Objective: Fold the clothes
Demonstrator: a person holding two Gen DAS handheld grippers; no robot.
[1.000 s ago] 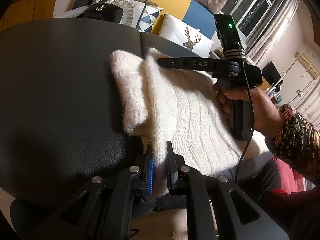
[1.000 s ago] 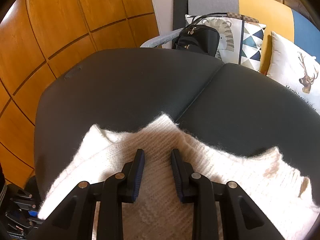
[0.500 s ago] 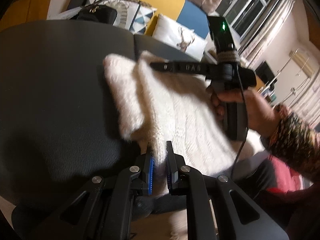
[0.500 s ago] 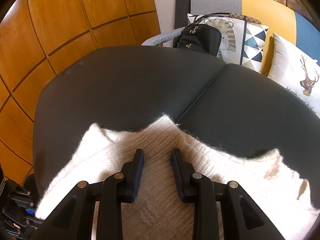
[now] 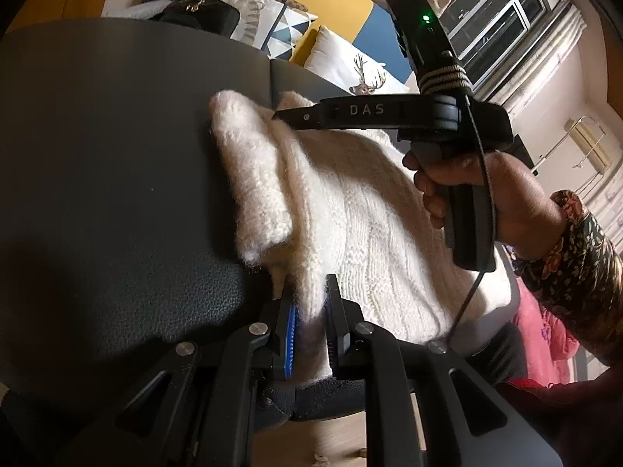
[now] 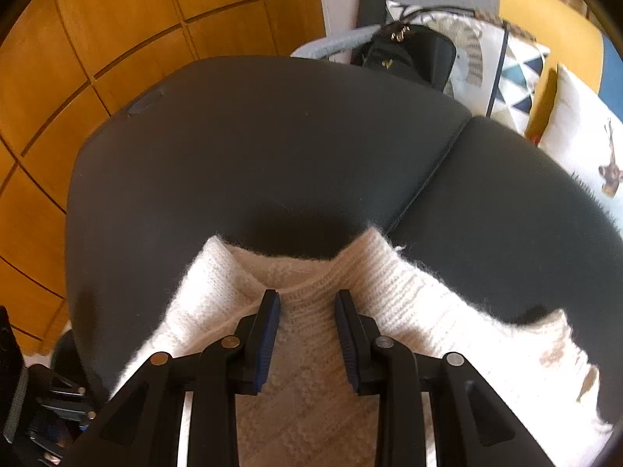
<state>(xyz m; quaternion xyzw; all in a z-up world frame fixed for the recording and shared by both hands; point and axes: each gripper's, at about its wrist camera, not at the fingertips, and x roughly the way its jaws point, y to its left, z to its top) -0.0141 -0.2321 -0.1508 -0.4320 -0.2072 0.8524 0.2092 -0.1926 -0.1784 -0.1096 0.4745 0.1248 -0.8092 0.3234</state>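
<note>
One white sweater [image 5: 350, 210], two grippers: left gripper [image 5: 309, 311], right gripper [image 6: 307, 311].

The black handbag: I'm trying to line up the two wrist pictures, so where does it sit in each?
Left wrist: the black handbag is at the top left, beyond the far edge of the dark cushion.
Right wrist: the black handbag is at the top, right of centre, past the same cushion.
Shared landmark: the deer pillow to the bag's right.
</note>
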